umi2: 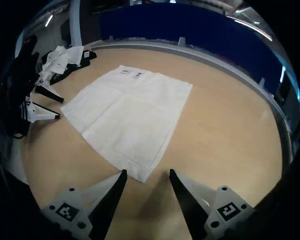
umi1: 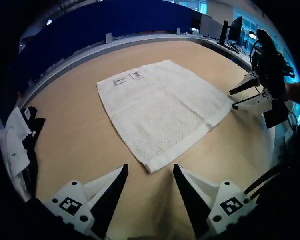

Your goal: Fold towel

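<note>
White terry towel (umi1: 162, 108) lies flat on the wooden bench (umi1: 78, 132); probably soft, limp, light, best pinched at a corner; left gripper (umi1: 150, 165) and right gripper (umi2: 147, 171) hover there, jaws wide, empty.

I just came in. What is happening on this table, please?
A person holds a gripper in each hand over a wooden table. A white towel lies flat and unfolded on it. The left gripper and the right gripper are both open, each pointed at one corner of the towel. Nothing is grasped, and folding has not begun.
</note>
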A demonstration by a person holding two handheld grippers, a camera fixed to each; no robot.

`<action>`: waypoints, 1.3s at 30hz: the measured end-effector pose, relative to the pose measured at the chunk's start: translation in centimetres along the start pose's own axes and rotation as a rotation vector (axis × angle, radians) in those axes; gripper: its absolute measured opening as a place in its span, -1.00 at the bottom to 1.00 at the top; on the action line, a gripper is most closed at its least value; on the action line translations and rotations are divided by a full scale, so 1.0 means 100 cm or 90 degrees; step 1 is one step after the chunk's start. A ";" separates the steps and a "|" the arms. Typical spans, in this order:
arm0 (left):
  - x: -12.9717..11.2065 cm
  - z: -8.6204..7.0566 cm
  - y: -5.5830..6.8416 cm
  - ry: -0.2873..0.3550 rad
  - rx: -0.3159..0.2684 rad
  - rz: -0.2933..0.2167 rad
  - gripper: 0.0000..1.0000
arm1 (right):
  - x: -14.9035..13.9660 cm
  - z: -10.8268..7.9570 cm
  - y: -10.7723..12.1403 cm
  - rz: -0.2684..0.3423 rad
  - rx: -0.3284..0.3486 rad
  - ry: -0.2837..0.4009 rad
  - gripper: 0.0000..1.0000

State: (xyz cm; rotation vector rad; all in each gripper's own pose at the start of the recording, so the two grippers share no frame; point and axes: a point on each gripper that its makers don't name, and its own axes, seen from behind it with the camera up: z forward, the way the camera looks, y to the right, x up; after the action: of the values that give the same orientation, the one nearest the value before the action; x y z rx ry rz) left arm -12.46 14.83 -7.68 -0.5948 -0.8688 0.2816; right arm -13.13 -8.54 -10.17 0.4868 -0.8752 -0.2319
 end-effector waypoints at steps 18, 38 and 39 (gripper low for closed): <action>-0.003 0.004 -0.003 -0.016 0.000 -0.006 -0.11 | -0.002 0.002 -0.002 0.008 0.005 -0.011 -0.40; -0.002 0.007 -0.001 -0.015 -0.002 0.006 -0.47 | -0.001 0.004 -0.003 0.011 0.007 -0.013 -0.68; -0.002 0.007 -0.002 -0.014 0.002 0.005 -0.54 | -0.001 0.004 -0.004 0.011 0.008 -0.013 -0.69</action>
State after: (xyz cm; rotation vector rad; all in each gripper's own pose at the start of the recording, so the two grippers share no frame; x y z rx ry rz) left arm -13.14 14.86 -7.30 -0.5930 -0.8869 0.2963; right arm -13.48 -8.97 -10.22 0.4893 -0.9013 -0.2155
